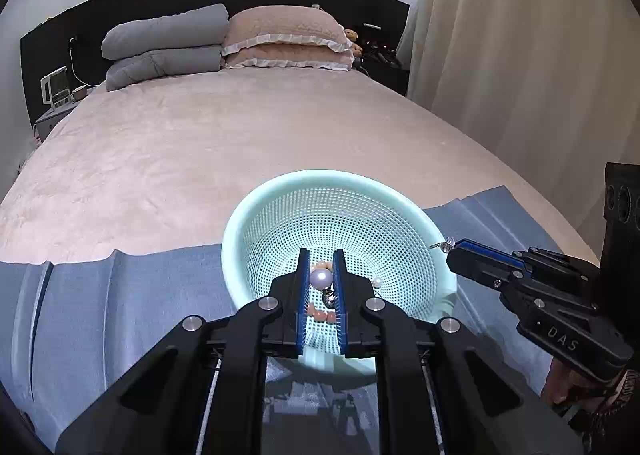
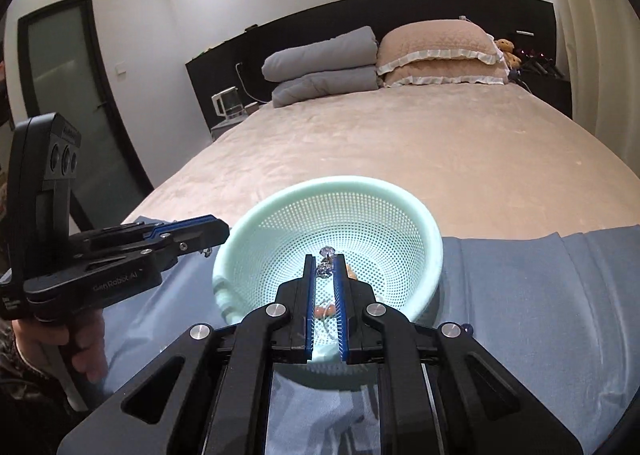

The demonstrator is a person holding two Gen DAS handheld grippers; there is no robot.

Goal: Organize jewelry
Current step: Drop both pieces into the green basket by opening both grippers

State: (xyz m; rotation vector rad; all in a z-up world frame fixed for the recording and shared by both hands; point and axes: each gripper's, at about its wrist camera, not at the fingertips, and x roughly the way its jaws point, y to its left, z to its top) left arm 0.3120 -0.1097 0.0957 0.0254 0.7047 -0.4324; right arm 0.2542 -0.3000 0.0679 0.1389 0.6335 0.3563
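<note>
The left claw [image 1: 322, 278] pinches a pearl earring [image 1: 321, 278] and the right claw [image 2: 325, 265] a sparkly earring [image 2: 327, 253], both over the basket [image 1: 280, 191], so next comes opening to drop them in

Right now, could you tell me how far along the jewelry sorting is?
Partly done: coral beads already lie in the mint basket. In hand: the left gripper pinches a pearl earring, the right gripper a crystal piece. Neither is released yet.
</note>
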